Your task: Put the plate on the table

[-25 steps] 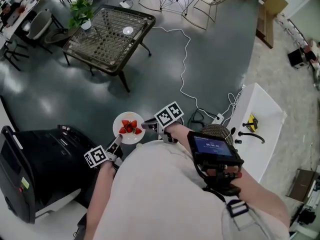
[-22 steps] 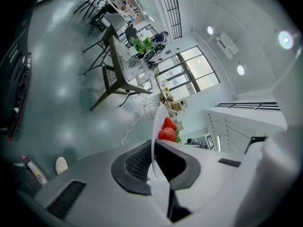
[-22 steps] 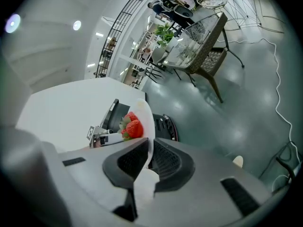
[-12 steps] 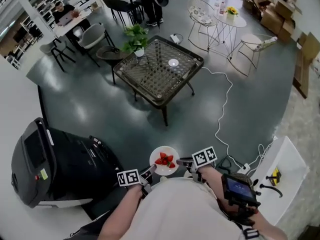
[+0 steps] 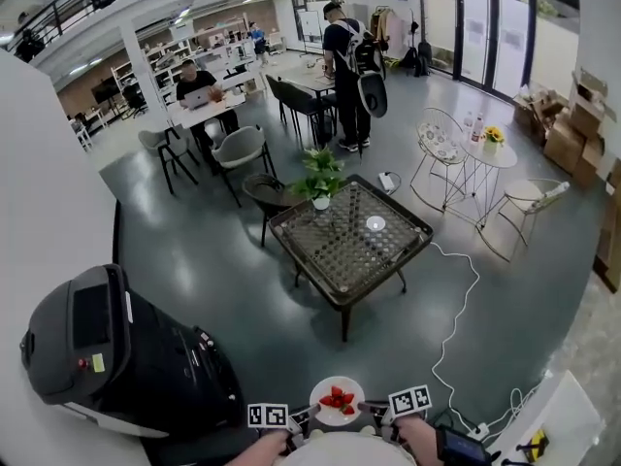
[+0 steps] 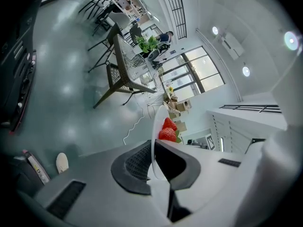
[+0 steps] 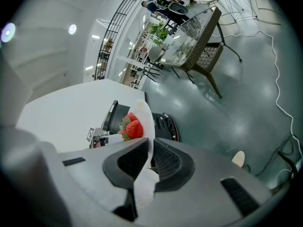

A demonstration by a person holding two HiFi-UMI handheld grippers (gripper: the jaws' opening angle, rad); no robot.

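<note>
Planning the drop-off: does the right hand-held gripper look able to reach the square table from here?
Probably not: the right hand-held gripper, shut on the plate, is far short of the table. Open floor lies between; nothing blocks walking closer.

Square dark lattice-top table [image 5: 340, 260] standing on the glossy grey floor [image 5: 213, 270].
From my feed I see two things on it: a leafy green plant in a white pot [image 5: 319, 181] at the far corner, and a small white round disc [image 5: 375, 223] nearer the middle. A thin white cable [image 5: 464, 299] snakes across the floor beside the table's right side.
</note>
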